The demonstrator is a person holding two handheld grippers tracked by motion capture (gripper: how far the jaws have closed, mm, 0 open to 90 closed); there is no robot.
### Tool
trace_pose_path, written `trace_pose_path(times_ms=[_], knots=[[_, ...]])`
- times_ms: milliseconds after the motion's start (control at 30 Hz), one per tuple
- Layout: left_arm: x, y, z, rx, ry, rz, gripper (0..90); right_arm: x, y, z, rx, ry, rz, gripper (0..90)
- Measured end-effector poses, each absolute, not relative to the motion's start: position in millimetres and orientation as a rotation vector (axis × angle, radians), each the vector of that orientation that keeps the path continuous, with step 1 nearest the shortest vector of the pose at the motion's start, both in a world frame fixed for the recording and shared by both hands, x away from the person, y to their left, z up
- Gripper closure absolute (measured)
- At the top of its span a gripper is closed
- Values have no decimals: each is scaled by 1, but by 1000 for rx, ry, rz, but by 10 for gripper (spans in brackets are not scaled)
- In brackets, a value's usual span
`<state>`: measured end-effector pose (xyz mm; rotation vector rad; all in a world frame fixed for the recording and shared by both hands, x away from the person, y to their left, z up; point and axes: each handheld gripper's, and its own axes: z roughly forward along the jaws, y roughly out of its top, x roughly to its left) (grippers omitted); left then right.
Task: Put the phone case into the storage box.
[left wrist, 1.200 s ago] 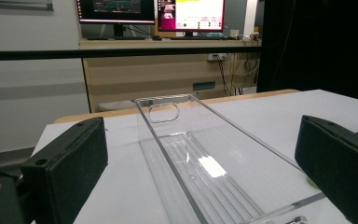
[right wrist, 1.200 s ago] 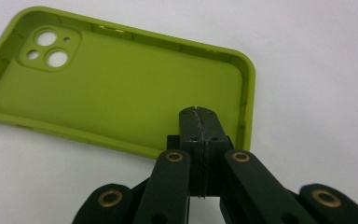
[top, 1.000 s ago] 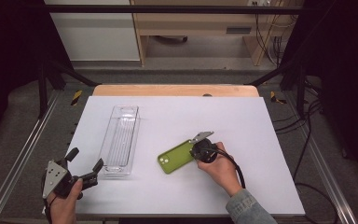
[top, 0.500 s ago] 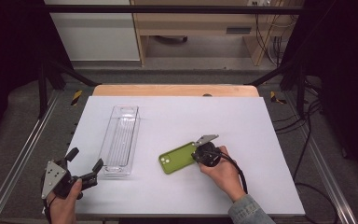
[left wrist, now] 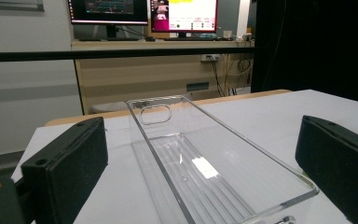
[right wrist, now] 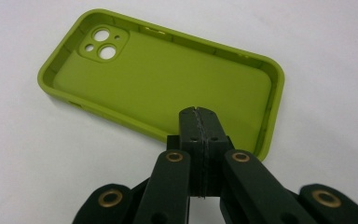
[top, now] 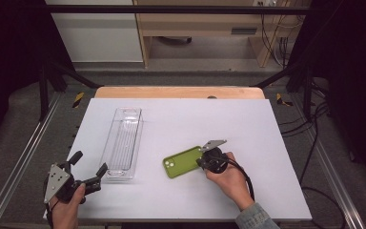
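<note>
The right hand-held gripper (right wrist: 199, 122) has its two black jaws pressed flat together. They sit over the near edge of the green phone case (right wrist: 163, 79). I cannot tell if the thin edge of the case is pinched between them or if they only rest on it.

The case lies right in front of this gripper, touching it or almost. It lies open side up on the white counter (top: 248, 124). Its long side runs away from the jaws, and the end with the round camera holes is the far end. In the high view the case (top: 183, 162) points left and a little toward the person, away from the right hand-held gripper (top: 204, 160).

The case looks soft and rubbery, with round corners and a low wall all around.

The left hand-held gripper (top: 86, 165) is farther from the case. Its jaws are wide apart and hold nothing. It sits just by the near end of a clear plastic tray (top: 122, 143). The tray (left wrist: 205, 158) is long and narrow, shiny and hard, with ridges on its floor and a handle hole at the far end. It is empty.

I think the next move is to lift the case, and the tray lies to its left.
</note>
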<state>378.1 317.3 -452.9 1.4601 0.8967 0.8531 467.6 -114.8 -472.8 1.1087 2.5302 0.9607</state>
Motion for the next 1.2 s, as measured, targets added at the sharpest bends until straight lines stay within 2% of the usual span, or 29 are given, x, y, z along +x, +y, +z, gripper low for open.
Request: trace_pose_path(times_ms=[933,1200], knots=[[378,318,-453,1459,897,852,18,459,-111,-473,1094,2565,952,900],[378,317,-453,1462,893,852,18,477,-116,-478,1104,2483,924,900]])
